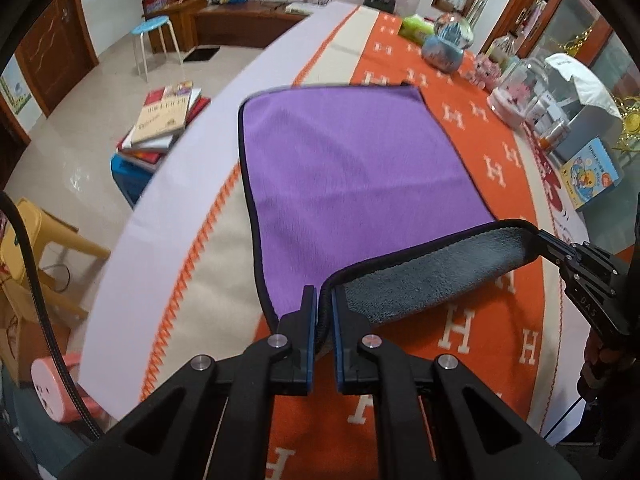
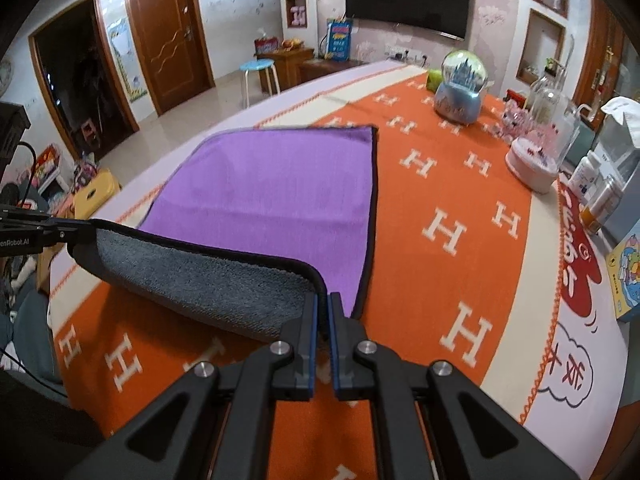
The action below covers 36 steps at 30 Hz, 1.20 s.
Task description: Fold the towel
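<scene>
The left gripper (image 1: 324, 300) fills the bottom of its own view, its two blue-padded fingers clenched on the near left corner of the towel (image 1: 344, 160), with the dark hem pinched between them. In the other view the right gripper (image 2: 323, 304) is likewise clamped on the near right corner of the same towel (image 2: 272, 196). Between the two corners the near edge is lifted off the surface and curls over, showing the grey underside, while the rest of the cloth, purple with a dark border, lies flat on the orange blanket (image 1: 480, 152) patterned with white H letters. The far edge of the towel rests near the blanket's cream stripe. From the left view the right gripper (image 1: 544, 240) shows at the far end of the raised edge; from the right view the left gripper (image 2: 72, 232) shows at the opposite end.

Well beyond the towel, on the far right part of the blanket, stand a blue snow globe (image 2: 460, 92) and a pink-based glass dome (image 2: 536, 156). On the floor to the left are a stack of books (image 1: 164, 120) and a blue stool (image 1: 154, 40)
</scene>
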Available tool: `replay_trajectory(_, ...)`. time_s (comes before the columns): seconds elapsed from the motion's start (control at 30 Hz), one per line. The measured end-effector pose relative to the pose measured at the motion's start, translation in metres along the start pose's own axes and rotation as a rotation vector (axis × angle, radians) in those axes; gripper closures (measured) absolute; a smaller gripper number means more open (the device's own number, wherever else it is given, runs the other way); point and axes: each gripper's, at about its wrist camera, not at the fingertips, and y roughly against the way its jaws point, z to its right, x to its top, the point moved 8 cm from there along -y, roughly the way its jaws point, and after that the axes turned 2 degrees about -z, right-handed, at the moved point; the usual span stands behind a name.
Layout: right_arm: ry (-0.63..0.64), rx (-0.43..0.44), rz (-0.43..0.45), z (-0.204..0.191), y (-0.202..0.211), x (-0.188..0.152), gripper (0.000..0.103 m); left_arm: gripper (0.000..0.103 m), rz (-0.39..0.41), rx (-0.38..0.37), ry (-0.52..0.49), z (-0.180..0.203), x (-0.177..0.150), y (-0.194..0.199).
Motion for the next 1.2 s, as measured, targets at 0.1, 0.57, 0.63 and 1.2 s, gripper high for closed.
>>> replay_trajectory(0.1, -0.008, -0.008, 0.041, 0.003, 0.004, 0.015, 0.099, 0.098, 0.033, 0.013, -0.018, -0.003, 0.018, 0.011)
replay_trajectory(0.57, 0.003, -0.069, 0.240, 0.017, 0.007, 0.113, 0.099, 0.099, 0.206, 0.061, -0.074, -0.013, 0.106, 0.035)
replay_trajectory(0.63, 0.014, -0.074, 0.258, 0.018, 0.001, 0.127, 0.099, 0.099, 0.229, 0.073, -0.082, -0.015, 0.119, 0.036)
replay_trajectory(1.2, 0.063, -0.119, 0.263, 0.027, -0.104, 0.185, 0.098, 0.100, 0.245, 0.134, -0.016, -0.068, 0.213, -0.049)
